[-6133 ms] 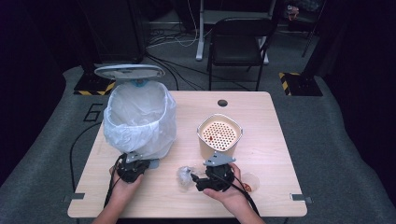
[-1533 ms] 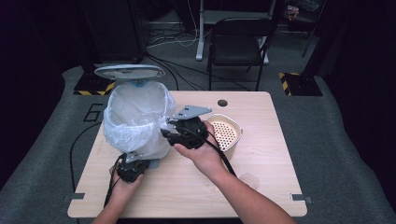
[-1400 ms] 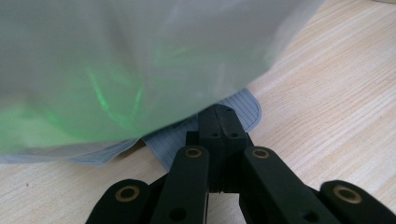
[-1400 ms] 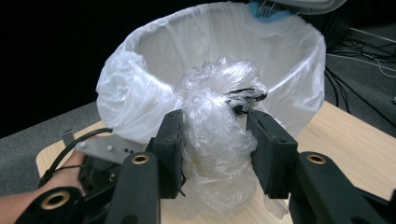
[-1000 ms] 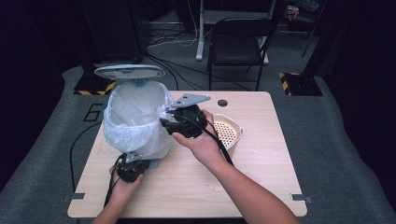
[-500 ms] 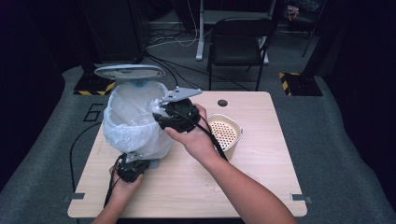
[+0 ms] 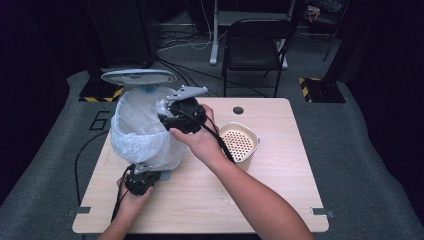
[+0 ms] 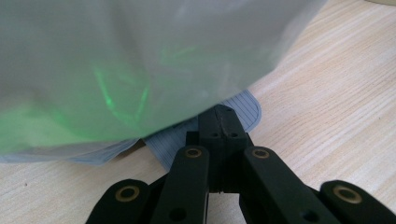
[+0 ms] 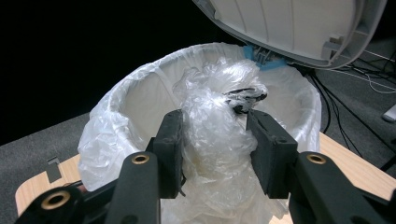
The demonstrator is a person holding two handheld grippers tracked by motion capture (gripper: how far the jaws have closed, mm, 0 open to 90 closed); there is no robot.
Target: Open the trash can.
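Dark floor, cables and a black chair (image 7: 257, 50) lie behind the pale wooden surface (image 7: 280, 190). Near its left edge a bin (image 7: 145, 132) stands, lined with a thin white plastic liner and its lid (image 7: 138, 76) tipped up at the back. A crumpled clear plastic bag (image 9: 215, 140), with something dark knotted at its top, is clamped between the pads of the right hand-held gripper (image 9: 215, 144) and is held just above the bin's mouth. The left hand-held gripper (image 8: 219, 130) is clenched tight on the ribbed blue-grey base of the bin (image 8: 243, 109) at the near edge, so the bin is steadied. A round cream basket with a perforated bottom (image 7: 240, 141) sits toward the middle of the surface.

For a clean drop, the bag should be brought over the centre of the opening and lowered past the liner's rim before the jaws are released, since the film is light, springy and likely to catch on the gathered liner edge. The hold on the base is best kept until the bag is inside.
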